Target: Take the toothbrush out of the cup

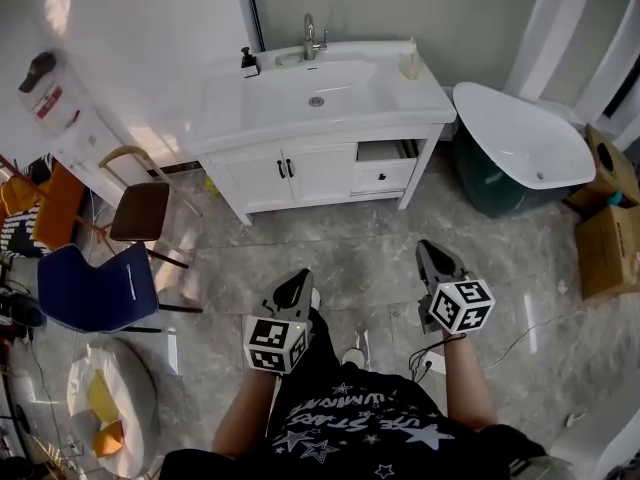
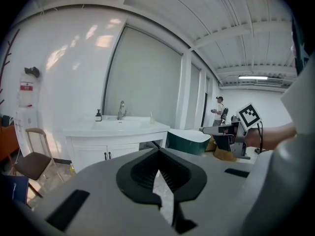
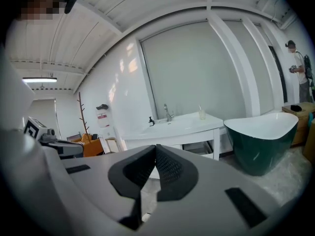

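Head view steeply down, gripper views forward, all sharing the distant washstand point(image 1: 250, 183)

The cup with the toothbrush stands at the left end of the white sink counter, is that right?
No. The cup with the toothbrush stands at the right end of the white sink counter; the soap bottle is at the left end. The head view shows it.
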{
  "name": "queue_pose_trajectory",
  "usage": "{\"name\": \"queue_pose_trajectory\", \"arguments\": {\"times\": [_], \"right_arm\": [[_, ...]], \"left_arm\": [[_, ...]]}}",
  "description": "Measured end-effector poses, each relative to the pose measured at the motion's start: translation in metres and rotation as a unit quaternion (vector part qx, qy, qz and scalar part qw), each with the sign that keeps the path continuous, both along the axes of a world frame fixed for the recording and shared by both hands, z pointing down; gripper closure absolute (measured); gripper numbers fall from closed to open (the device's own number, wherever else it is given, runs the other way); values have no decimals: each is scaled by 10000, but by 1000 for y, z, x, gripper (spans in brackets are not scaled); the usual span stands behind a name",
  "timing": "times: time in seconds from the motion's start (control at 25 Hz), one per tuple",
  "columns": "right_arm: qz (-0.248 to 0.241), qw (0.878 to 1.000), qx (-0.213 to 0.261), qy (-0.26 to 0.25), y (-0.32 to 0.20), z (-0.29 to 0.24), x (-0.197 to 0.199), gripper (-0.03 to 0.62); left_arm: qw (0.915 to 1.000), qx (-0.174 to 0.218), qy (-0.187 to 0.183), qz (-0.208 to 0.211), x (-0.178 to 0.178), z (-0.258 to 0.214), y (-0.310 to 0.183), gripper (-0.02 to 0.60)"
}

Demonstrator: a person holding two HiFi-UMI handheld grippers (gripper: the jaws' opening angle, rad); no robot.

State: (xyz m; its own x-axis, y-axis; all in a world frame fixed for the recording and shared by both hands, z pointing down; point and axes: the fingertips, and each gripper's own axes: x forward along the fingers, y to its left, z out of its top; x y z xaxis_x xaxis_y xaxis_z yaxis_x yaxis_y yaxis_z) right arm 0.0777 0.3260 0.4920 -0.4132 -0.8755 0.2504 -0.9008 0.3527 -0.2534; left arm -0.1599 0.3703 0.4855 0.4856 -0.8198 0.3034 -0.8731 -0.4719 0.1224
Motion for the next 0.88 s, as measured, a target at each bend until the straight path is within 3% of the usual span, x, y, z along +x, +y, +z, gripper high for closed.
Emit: {"name": "queue_pose_trajectory", "arguments": {"times": [0.24, 0.56, 0.68, 0.88], "right_arm": [[158, 9996, 219, -44, -24, -13, 3, 580], [356, 9990, 77, -245, -77, -3, -8, 575], [367, 9991, -59, -215, -105, 7, -15, 467], [508, 9979, -364, -167, -165, 15, -17, 392]], "left_arm": [[9998, 115, 134, -32, -6, -2, -18, 566], [9997, 54, 171, 170, -10, -3, -78, 566], [9994, -47, 203, 263, -12, 5, -112, 566], [9977, -271, 258, 558, -6, 11, -187, 566]]}}
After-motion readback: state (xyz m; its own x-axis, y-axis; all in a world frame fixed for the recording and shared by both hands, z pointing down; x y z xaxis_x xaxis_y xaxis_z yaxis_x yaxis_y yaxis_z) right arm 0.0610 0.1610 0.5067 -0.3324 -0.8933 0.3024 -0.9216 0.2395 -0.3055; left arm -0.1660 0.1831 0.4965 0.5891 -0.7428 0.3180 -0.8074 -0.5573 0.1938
